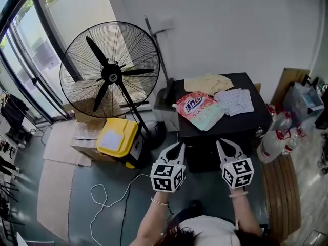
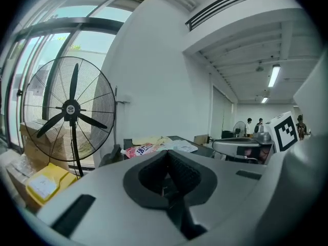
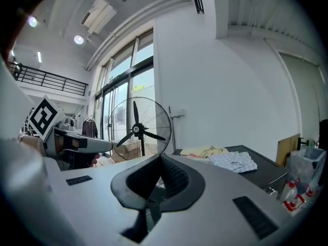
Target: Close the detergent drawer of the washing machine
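Standing at the far left before the tall windows is a big black pedestal fan (image 1: 110, 76). At its foot a yellow box (image 1: 119, 136) sits on flattened cardboard (image 1: 61, 152), and a white cable (image 1: 102, 199) loops over the grey floor.

The left claw (image 1: 180, 145) comes next. Its jaws are pressed together with nothing between them, and it is held in the air just short of the near-left corner of the black machine (image 1: 253, 118).

On the machine's top a pink-and-white detergent bag (image 1: 197, 106) lies at the near-left corner. A yellow cloth (image 1: 207, 83) lies along the far edge, and a checked cloth (image 1: 236, 101) lies right of the bag, touching it.

The machine's front face is dark and partly behind the claws — I cannot make out the detergent drawer on it from any view.

The right claw (image 1: 220, 143) is likewise fully closed and empty. It points at the middle of the machine's near edge, level with the left claw.

Clear plastic bottles (image 1: 277, 135) with red labels stand just beside the machine's right side.
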Action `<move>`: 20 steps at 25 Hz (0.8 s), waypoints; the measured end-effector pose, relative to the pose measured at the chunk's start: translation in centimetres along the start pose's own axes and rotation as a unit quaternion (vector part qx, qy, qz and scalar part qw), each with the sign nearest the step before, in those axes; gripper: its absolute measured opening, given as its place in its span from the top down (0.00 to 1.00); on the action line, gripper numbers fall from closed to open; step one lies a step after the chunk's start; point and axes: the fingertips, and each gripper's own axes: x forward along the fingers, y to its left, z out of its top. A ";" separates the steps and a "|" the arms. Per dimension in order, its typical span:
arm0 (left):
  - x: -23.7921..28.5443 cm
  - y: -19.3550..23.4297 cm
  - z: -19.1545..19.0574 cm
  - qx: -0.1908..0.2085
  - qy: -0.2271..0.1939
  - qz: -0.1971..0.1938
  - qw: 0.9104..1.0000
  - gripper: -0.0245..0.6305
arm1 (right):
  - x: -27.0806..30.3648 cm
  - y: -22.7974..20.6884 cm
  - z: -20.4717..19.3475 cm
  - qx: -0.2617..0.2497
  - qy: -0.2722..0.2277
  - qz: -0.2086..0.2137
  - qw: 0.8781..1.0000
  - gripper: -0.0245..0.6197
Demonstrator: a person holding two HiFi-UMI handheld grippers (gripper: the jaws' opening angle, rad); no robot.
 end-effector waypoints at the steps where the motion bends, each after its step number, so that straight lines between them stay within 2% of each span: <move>1: -0.4 -0.8 0.2 0.001 -0.003 0.000 1.000 0.93 | -0.7 0.0 0.2 -0.001 -0.003 0.002 1.000 0.92; 20: -7.4 -10.9 2.0 0.024 -0.039 0.034 0.998 0.93 | -11.4 1.3 2.7 -0.043 -0.041 0.043 0.997 0.92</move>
